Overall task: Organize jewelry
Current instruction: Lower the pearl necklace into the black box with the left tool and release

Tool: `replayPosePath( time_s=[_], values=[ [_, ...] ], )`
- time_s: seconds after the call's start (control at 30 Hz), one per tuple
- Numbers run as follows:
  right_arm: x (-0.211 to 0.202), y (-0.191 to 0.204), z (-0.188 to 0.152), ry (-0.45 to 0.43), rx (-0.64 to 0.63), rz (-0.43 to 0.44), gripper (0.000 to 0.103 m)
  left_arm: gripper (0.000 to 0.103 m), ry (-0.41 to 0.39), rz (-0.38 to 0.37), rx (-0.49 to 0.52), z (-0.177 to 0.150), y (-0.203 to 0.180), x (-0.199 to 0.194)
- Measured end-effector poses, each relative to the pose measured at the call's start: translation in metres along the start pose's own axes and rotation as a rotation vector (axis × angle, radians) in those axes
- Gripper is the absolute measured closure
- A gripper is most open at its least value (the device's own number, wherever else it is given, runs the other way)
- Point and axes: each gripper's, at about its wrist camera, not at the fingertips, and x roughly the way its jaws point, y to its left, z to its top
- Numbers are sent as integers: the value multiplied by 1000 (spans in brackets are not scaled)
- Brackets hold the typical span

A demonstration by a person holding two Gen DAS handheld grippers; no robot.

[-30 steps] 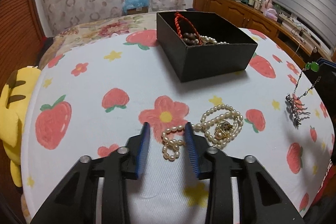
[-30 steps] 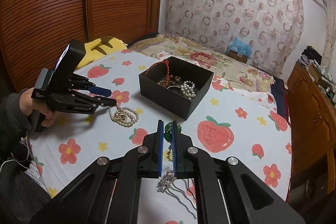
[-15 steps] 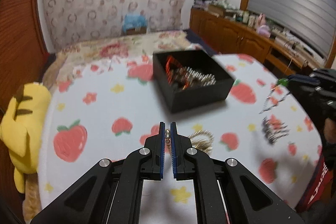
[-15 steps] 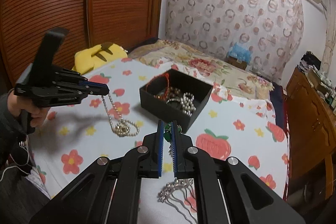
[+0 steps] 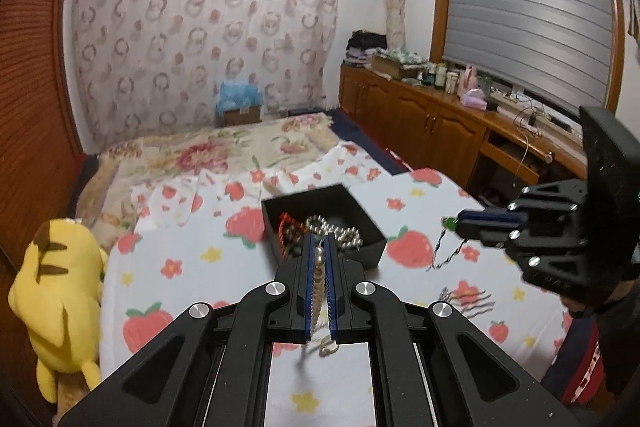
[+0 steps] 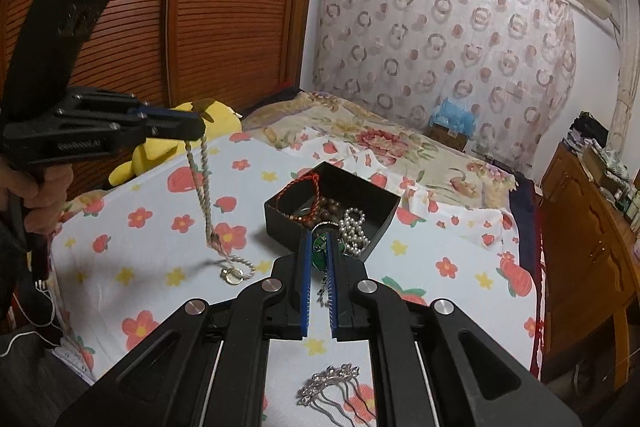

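Pearl necklace [image 6: 204, 203] lifted off tablecloth [image 6: 132, 247]; both jaws clamp jewelry near box [image 6: 332, 203].

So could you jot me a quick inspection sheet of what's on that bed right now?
Surface: strawberry-print sheet over the bed.
Job's things: black box holding a red cord and beads; pearl necklace hanging, its lower end on the sheet; green pendant necklace; silver hair comb lying on the sheet.
Clutter: yellow plush toy at the edge.
Grippers: left tongs shut on pearl necklace; right tongs shut on green pendant necklace.
Cables: thin white cable.
Surroundings: patterned curtain, wooden cabinets.
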Motion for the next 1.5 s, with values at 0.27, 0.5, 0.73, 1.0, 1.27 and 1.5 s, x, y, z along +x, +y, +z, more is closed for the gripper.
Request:
replayPosePath(
  time_s=[0.27,0.5,0.73,1.0,1.27,1.5],
  values=[
    [3,-7,14,-21,11,-3,95,99,-29,10,20,27,-5,-3],
    [7,-16,27,-39,19,-6,95,99,-80,-6,44,64,-16,-5],
    [22,-23,30,-60,23,10,95,99,-112,-25,53,101,-22,9],
    [49,-37,36,-76,55,41,95,99,-130,-38,51,127,-20,30],
    [83,-53,46,-78,67,76,95,99,-22,-42,0,104,6,93],
    [117,-62,50,-59,72,93,93,98,47,-42,-33,76,26,124]
  ],
)
